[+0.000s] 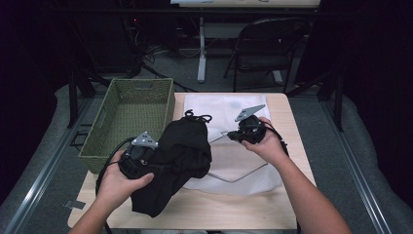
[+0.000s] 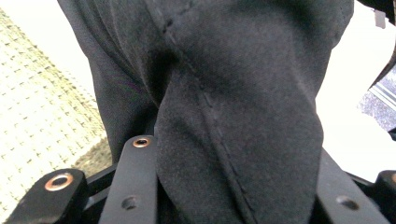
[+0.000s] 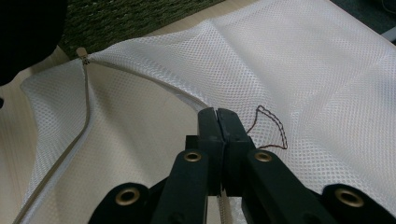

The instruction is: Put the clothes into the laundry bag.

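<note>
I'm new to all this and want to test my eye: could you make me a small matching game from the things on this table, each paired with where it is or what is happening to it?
Things:
1. black garment
2. white mesh bag
3. green woven basket
4. folding chair

States:
A. on the floor beyond the table
B. pinched at its zipper edge by the right gripper
C. at the table's left side
D. clamped in the left gripper

Pairs: 1-D, 2-B, 3-C, 4-A
</note>
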Motion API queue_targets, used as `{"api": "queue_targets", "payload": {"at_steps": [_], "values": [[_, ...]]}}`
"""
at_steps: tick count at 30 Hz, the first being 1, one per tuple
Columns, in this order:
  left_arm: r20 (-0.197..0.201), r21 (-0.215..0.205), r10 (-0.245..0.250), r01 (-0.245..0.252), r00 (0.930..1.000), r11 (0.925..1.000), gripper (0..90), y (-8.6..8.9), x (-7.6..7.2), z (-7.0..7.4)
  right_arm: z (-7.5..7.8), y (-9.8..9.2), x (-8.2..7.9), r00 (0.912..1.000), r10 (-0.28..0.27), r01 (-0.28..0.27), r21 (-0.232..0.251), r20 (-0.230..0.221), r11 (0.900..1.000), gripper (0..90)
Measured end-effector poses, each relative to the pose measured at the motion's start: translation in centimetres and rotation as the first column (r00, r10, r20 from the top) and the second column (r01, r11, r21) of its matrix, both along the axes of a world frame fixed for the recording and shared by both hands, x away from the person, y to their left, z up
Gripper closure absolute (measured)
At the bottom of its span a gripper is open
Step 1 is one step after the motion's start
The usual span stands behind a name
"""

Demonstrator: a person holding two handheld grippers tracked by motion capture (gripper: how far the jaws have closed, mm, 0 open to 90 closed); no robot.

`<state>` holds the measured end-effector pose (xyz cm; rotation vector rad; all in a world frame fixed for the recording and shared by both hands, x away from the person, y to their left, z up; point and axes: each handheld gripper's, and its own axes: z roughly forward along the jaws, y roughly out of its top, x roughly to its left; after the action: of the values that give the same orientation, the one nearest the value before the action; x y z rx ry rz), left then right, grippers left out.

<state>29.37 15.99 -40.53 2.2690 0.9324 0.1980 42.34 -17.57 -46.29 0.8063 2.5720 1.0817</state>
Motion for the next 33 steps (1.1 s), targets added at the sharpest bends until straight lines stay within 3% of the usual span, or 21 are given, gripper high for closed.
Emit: {"api": "queue_targets", "payload": {"at_steps": [11,19,33], "values": [[-0.007,-0.014,-0.053,0.053,0.9986,0.9985,62.3,-1.5,-0.7,-1.1,0.1,0.0,0.0,0.9998,-0.009,0.01,0.013,-0.017,1.0,89.4],[-0.001,-0.022,-0.086,0.086,0.9963,0.996,62.4,-2.2,-0.8,-2.1,0.1,0.0,0.1,1.0,-0.005,0.005,0.015,-0.005,1.0,89.4],[-0.031,-0.018,-0.149,0.149,0.9883,0.9887,62.4,-3.7,-1.1,-3.8,0.4,0.4,0.2,0.9999,-0.007,0.007,0.007,0.013,1.0,89.4]]}}
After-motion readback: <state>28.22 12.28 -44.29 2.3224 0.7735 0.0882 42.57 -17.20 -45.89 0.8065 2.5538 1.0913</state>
